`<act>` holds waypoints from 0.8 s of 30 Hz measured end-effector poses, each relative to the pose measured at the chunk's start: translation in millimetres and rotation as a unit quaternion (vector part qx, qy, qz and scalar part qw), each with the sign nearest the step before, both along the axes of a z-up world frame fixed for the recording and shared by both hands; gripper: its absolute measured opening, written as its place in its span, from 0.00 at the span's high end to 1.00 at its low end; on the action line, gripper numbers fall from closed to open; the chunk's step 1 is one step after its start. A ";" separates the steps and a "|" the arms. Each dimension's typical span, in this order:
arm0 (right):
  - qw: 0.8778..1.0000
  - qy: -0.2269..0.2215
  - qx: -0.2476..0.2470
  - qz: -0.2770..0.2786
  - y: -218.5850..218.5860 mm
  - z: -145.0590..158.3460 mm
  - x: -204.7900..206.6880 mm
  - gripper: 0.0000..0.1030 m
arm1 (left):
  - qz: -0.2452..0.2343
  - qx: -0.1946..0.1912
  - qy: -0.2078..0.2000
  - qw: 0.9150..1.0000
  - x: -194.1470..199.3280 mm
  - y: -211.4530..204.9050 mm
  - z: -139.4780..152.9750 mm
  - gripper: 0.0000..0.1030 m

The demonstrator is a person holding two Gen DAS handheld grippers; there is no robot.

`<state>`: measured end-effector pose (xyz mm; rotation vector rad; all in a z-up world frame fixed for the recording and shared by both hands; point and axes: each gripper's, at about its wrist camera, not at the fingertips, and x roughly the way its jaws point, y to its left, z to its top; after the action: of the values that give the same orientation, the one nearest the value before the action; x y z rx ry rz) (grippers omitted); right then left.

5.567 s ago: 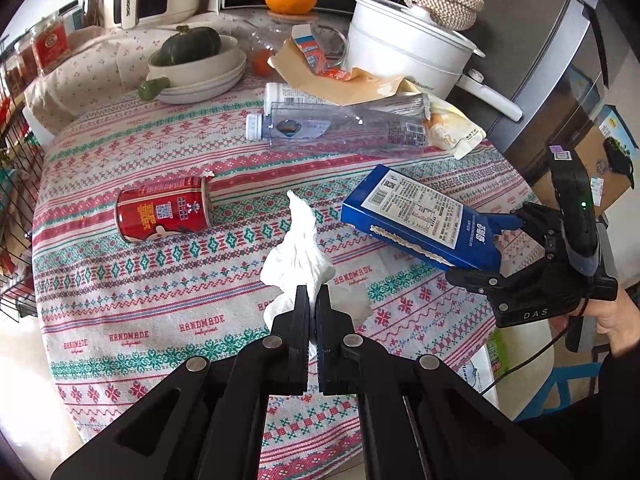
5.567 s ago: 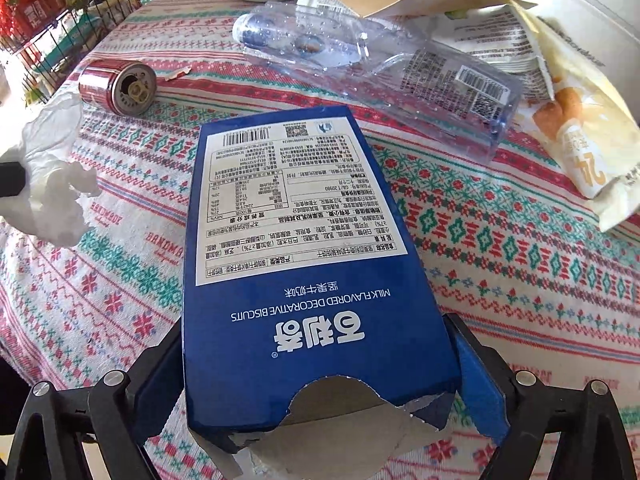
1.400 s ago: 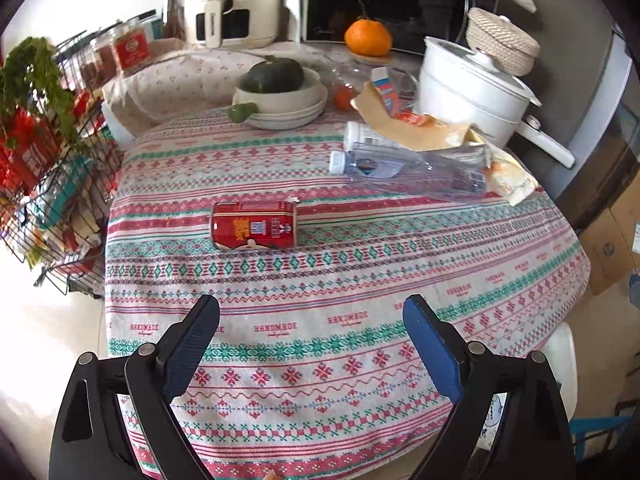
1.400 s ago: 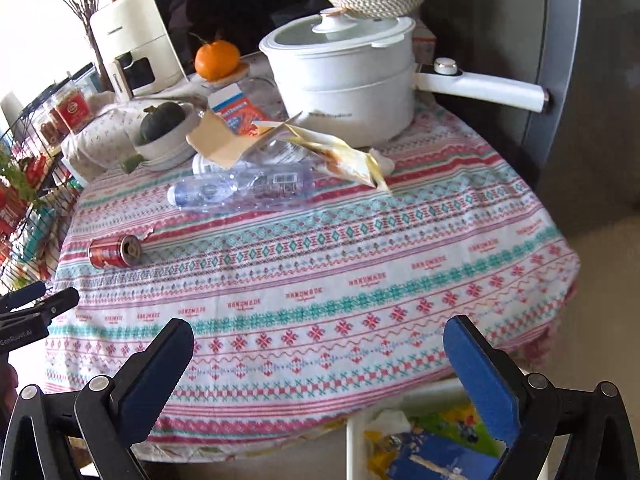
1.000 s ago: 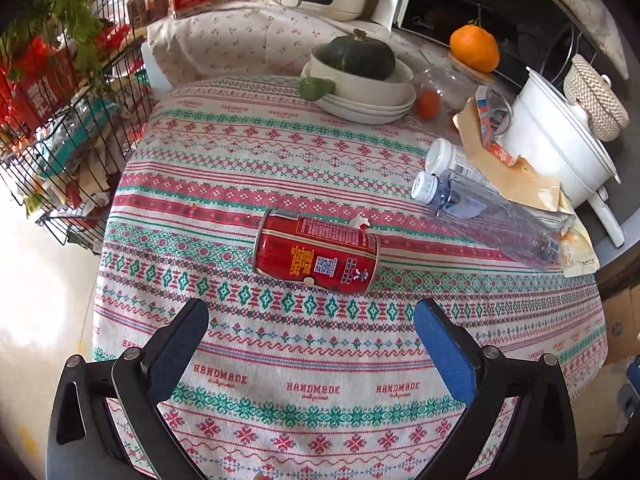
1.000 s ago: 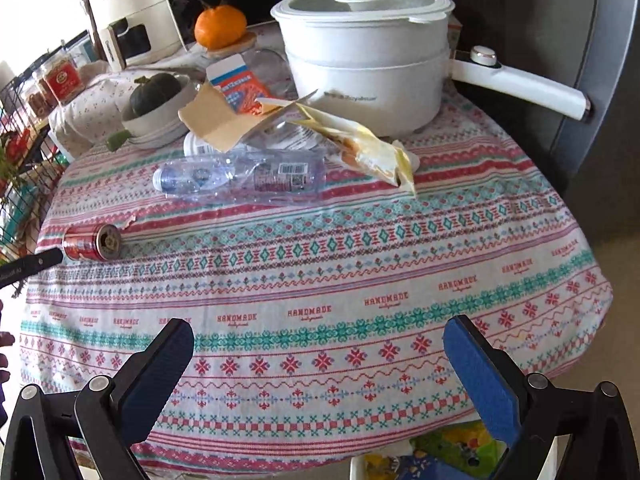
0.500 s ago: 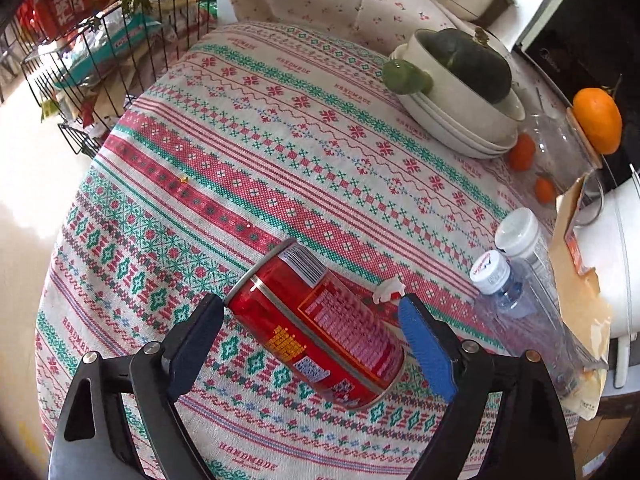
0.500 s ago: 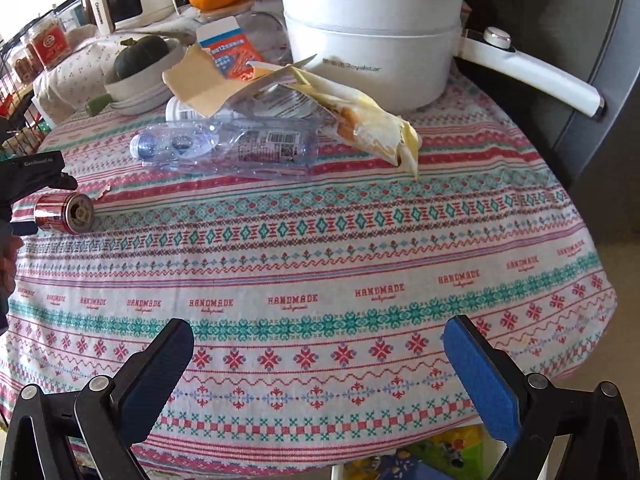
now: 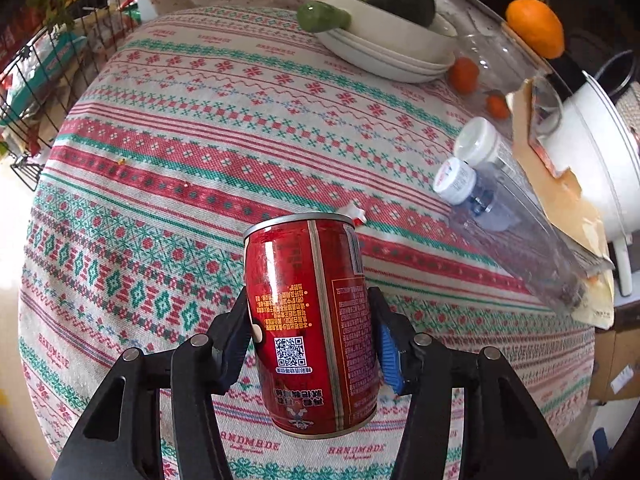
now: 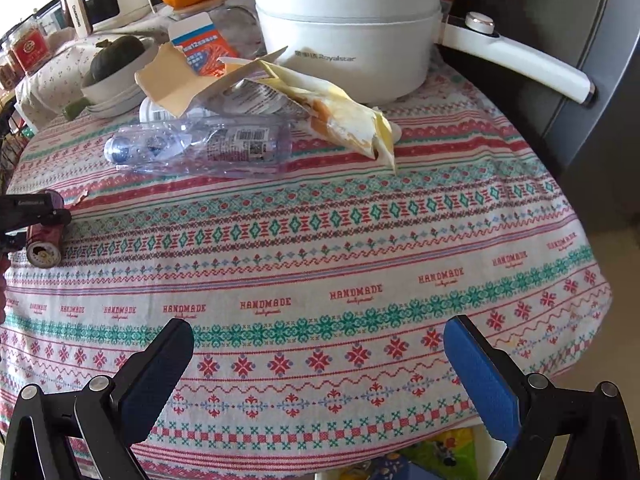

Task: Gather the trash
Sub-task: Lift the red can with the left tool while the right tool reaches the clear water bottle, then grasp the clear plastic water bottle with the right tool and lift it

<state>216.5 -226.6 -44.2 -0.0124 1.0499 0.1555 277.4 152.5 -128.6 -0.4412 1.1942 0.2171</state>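
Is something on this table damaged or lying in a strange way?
Yes. A crushed clear plastic bottle lies on its side, a torn cardboard box and a ripped yellow wrapper are piled beside the white pot.

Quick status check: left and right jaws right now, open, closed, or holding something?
Left gripper: jaws have just been closing, now on the red can.
Right gripper: open, nothing between the jaws, above the tablecloth.
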 end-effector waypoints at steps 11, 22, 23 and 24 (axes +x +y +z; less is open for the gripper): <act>0.996 -0.005 0.034 0.087 30.9 -2.1 8.6 0.00 | -0.125 0.028 -0.105 0.986 -68.7 -20.5 73.8 0.45; 0.965 -0.058 -0.072 0.246 113.6 -20.3 79.1 0.05 | -0.154 -0.005 -0.107 0.982 -91.3 -0.7 69.9 0.45; 0.963 -0.060 -0.078 0.250 118.3 -22.3 88.8 0.06 | -0.153 -0.004 -0.104 0.983 -91.5 2.4 67.4 0.45; 0.962 -0.060 -0.078 0.256 121.8 -24.1 97.8 0.06 | -0.150 -0.004 -0.101 0.983 -91.0 6.4 65.3 0.45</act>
<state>314.3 -104.8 -68.3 -0.4344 0.9172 0.5336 186.4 158.9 -63.3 -0.2773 1.0459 -0.0920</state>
